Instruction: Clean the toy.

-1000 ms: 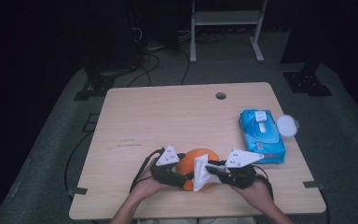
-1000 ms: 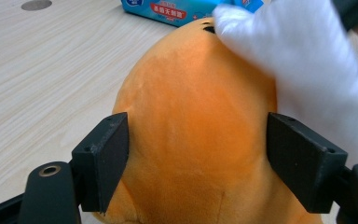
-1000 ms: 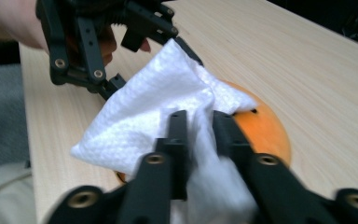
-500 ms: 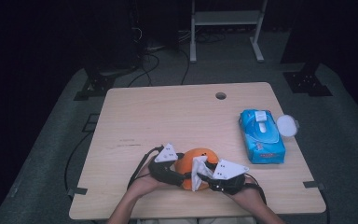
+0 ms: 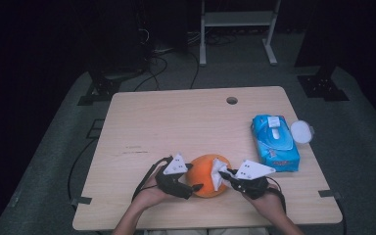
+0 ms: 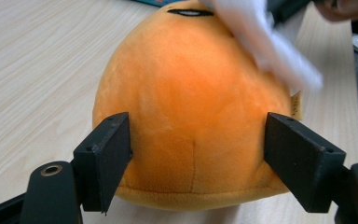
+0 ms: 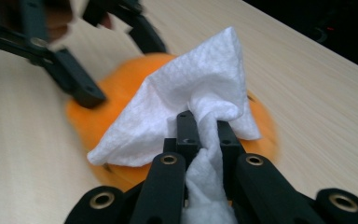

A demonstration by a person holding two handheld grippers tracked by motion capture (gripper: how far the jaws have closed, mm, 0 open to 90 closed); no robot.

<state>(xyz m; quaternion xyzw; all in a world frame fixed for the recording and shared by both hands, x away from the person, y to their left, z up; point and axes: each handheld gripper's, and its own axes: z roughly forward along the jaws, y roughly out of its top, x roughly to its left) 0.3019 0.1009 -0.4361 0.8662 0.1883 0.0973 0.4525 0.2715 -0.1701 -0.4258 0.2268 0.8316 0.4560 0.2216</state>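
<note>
Orange plush toy [image 5: 206,175] sits on the table [image 5: 176,122] at the near edge, between the two grippers. White wipe [image 5: 219,172] lies against the toy's right-hand side in the high view, draped over its top.

Left gripper [image 5: 192,188]: jaws spread wide around the toy's base, one pad [image 6: 103,158] on each flank. In the left gripper view both pads sit right at the plush surface; cannot tell if they actually press, no visible dent. Treat as straddling, not a confirmed grasp.

Right gripper [image 5: 229,175]: jaws have just been closing and are now clenched on the wipe, fabric bunched between the tips [image 7: 186,122] and fanning out above them in the right gripper view. Wipe touches the toy.

Left hand [image 5: 149,193] comes in from the bottom edge, gripper lying low and pointing right toward the toy. Right hand [image 5: 269,200] enters from bottom right, gripper pointing left toward the toy. The two grippers face each other across it.

Blue wipes pack [image 5: 275,142] lies well apart at the right side of the table, with a round white lid [image 5: 301,130] just beside it at the table edge.
</note>
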